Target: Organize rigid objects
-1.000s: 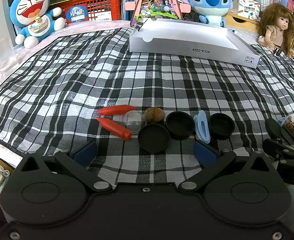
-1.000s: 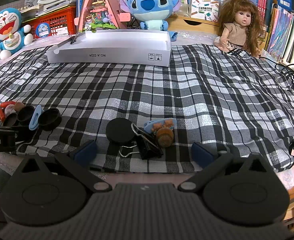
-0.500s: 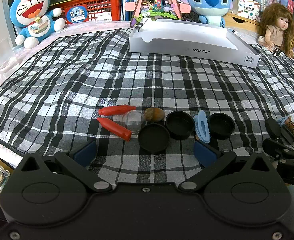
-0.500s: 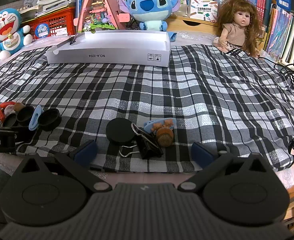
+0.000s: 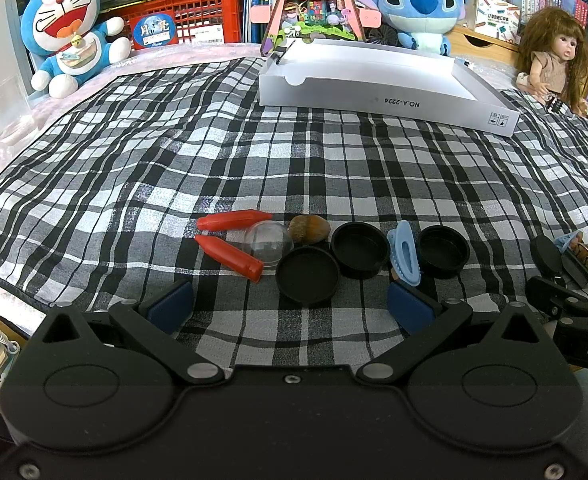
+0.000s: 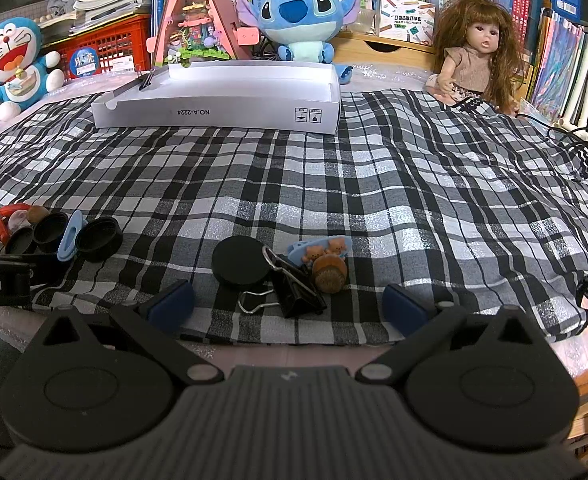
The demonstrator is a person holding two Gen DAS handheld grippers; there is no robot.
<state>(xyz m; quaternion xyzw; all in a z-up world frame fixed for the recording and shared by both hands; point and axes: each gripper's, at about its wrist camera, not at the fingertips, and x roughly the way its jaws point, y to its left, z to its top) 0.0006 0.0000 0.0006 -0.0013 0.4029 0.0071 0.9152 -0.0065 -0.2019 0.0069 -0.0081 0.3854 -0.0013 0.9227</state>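
change: nothing has moved over the last second; both views match the earlier ones, so no pick has begun and the sorting looks still to start.
left tool (image 5: 290, 300): pads spread wide, nothing between them, hovering low at the near edge of the desk.
left cluster: two red caps (image 5: 230, 246), a clear dome (image 5: 269, 243), an acorn (image 5: 309, 229), three black round lids (image 5: 308, 275), and a light-blue hair clip (image 5: 404, 251) wedged between the middle and right lids. All sit close together on the plaid cloth (image 5: 174, 168), just ahead of the left tool.
white box (image 5: 374, 80): open tray at the far side of the cloth, well apart from every item; likely the drop target. A small dark clip sits on its far-left rim.
right tool (image 6: 288, 306): also wide open and empty, low at the near edge.
right cluster: black disc (image 6: 240, 266), black binder clip (image 6: 294, 292), blue bear hair clip (image 6: 322, 250), brown acorn cap (image 6: 329, 274), touching one another.
view gap: the left view resolves the left cluster item by item and only clips the right cluster at its edge. The right view shows the binder clip's wire handles and the bears. It squashes the left cluster at its margin.
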